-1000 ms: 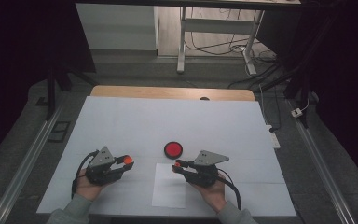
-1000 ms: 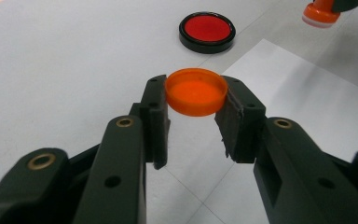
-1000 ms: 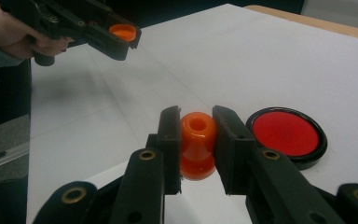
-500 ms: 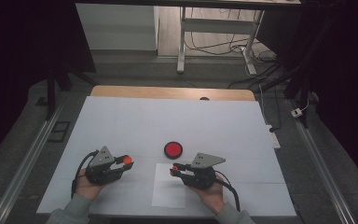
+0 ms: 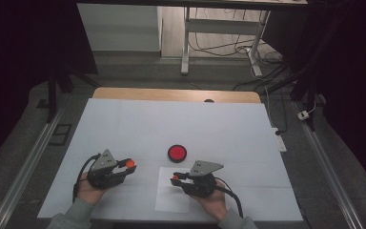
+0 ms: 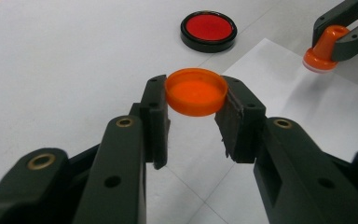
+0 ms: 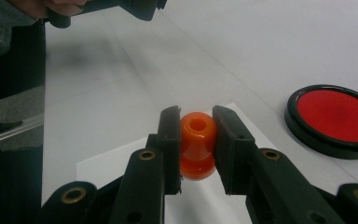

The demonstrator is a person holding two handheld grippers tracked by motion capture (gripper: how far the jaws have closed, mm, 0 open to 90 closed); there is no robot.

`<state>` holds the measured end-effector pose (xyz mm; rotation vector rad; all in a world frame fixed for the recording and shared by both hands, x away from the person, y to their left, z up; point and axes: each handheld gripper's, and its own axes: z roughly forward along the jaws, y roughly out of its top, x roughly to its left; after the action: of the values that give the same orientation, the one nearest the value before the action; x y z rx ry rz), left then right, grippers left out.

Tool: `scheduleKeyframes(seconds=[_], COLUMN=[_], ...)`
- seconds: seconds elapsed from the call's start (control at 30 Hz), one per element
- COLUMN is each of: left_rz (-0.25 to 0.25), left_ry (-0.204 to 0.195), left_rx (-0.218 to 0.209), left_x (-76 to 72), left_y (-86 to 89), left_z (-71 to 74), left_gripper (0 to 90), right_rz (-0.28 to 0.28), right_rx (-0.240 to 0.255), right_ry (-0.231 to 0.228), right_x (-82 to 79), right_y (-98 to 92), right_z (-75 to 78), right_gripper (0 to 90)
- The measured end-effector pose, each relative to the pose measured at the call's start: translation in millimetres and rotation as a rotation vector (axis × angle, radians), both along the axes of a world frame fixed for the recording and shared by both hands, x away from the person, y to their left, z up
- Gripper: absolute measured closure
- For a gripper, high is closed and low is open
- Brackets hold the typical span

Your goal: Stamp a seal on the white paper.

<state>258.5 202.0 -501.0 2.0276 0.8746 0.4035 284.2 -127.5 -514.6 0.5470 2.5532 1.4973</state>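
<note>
A white-covered bench [image 5: 124, 124] stands in a dim room. The left tool [image 6: 196, 95] clamps an orange cap [image 6: 196, 91] by its rim; the right tool [image 7: 196, 135] pinches an orange stamp [image 7: 196, 144] at its waist, over the paper sheet [image 5: 169, 198] by the near edge. Both look light, stiff and slippery, so grip squarely. An ink pad [image 5: 177, 152] lies mid-bench.

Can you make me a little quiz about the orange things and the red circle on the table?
1. True or false: the left gripper holds an orange cap in its jaws.
2. What does the right gripper hold: (a) red ink pad, (b) orange stamp, (c) paper?
3. What does the red ink pad rest on: the table or the sheet of paper?

Key: 1 true. 2 (b), the orange stamp. 3 the table, beyond the paper.
</note>
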Motion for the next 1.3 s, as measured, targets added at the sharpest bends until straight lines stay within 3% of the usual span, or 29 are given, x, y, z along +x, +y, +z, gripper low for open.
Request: scheduleKeyframes(seconds=[1.3], left_rz=[-0.002], left_ry=[0.005], left_rx=[0.005], left_x=[0.5], left_y=[-0.9], left_z=[-0.8], left_gripper=[64.5], right_rz=[-0.006], right_rx=[-0.068], right_ry=[0.02], right_x=[3.1], right_y=[7.1], right_z=[-17.1], right_gripper=[72.8])
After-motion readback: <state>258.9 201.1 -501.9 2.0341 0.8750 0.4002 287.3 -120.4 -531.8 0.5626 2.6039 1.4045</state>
